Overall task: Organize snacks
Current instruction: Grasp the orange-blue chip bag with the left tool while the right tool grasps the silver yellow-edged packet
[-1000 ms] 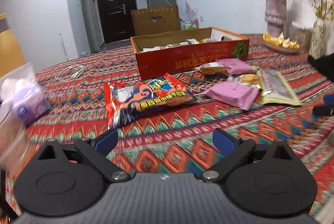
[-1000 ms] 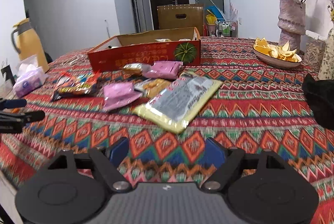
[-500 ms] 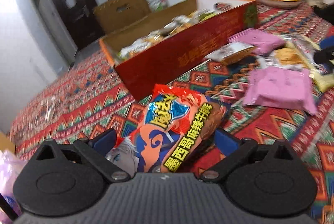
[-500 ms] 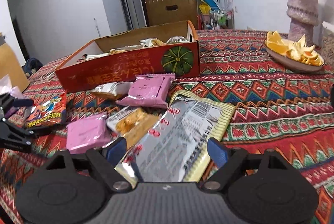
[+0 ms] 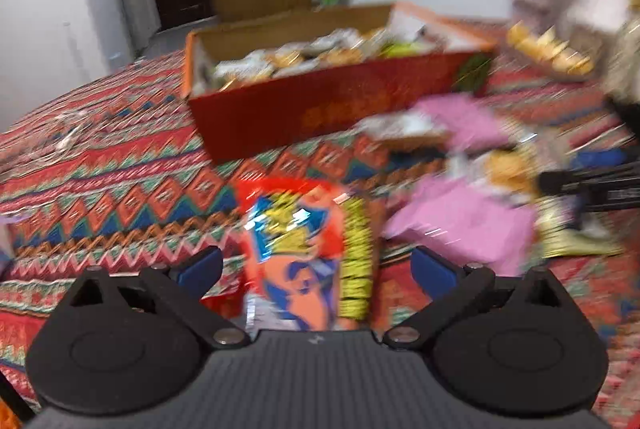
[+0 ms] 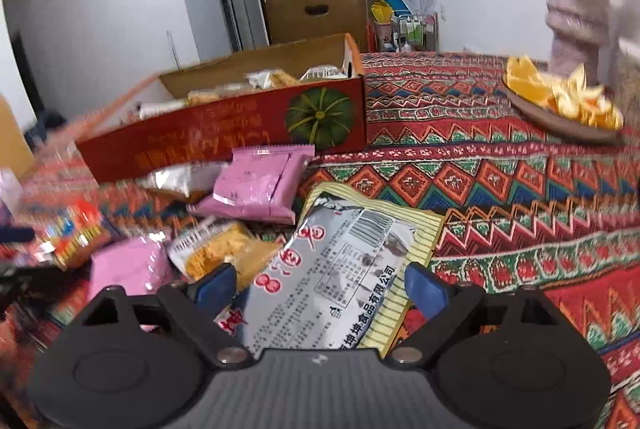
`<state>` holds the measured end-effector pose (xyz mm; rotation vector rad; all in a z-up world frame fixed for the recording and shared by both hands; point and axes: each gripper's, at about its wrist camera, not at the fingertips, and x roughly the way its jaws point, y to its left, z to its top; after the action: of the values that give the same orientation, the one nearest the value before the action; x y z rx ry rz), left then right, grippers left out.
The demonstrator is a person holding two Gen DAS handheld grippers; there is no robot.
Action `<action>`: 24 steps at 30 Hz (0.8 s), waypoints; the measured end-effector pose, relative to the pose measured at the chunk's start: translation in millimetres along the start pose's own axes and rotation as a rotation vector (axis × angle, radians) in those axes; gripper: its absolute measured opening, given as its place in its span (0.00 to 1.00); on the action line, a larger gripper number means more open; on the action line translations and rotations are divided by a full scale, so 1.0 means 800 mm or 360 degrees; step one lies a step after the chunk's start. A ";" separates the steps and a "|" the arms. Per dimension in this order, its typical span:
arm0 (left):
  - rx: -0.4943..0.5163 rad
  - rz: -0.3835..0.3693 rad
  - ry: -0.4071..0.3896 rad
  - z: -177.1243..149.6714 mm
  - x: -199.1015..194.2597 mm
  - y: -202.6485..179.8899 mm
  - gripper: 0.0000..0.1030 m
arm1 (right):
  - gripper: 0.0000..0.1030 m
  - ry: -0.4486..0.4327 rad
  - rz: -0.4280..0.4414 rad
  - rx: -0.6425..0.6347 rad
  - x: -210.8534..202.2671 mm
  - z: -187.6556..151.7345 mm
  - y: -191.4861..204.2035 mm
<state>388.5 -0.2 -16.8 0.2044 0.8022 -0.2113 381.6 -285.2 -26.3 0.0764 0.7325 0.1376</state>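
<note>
The left claw (image 5: 316,269) stands open at the lower centre of its frame, with the orange snack packet (image 5: 304,253) lying between its blue pads, untouched on either side. The right claw (image 6: 316,285) is opening; the yellow-edged grey packet (image 6: 344,261) lies between its jaws on the patterned desk (image 6: 500,165). Pink packets (image 6: 260,185) lie at centre left, just before the red box (image 6: 224,141) holding more snacks.

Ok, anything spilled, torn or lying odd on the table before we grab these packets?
Nothing looks spilled or torn. Loose packets lie jumbled in front of the red box: one pink packet is propped up on others, and the large silver-and-yellow packet lies back side up, barcode showing.
</note>
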 end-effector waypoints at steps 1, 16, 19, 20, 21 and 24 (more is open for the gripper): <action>-0.0012 0.0028 0.0034 -0.003 0.008 0.001 0.97 | 0.85 -0.0005 -0.0002 -0.0038 -0.002 -0.003 0.004; -0.0359 -0.0041 -0.0073 -0.049 -0.045 0.002 0.49 | 0.82 -0.0047 -0.0052 -0.0167 -0.004 -0.013 -0.012; -0.0426 -0.0053 -0.0091 -0.059 -0.063 -0.002 0.49 | 0.47 -0.0043 -0.0043 -0.0135 -0.008 -0.006 -0.012; -0.0437 -0.0053 -0.0106 -0.064 -0.071 -0.004 0.49 | 0.43 -0.0032 -0.0029 -0.0118 -0.013 -0.007 -0.014; -0.0442 -0.0042 -0.0119 -0.068 -0.079 -0.007 0.49 | 0.43 -0.0028 -0.0011 -0.0119 -0.019 -0.012 -0.016; -0.0450 -0.0009 -0.0147 -0.085 -0.106 -0.018 0.49 | 0.38 -0.0044 0.0013 -0.0113 -0.052 -0.039 -0.013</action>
<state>280.6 13.4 -2.7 -0.0733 0.7319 -0.1098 331.3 -301.2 -23.0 0.0135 0.6992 0.1697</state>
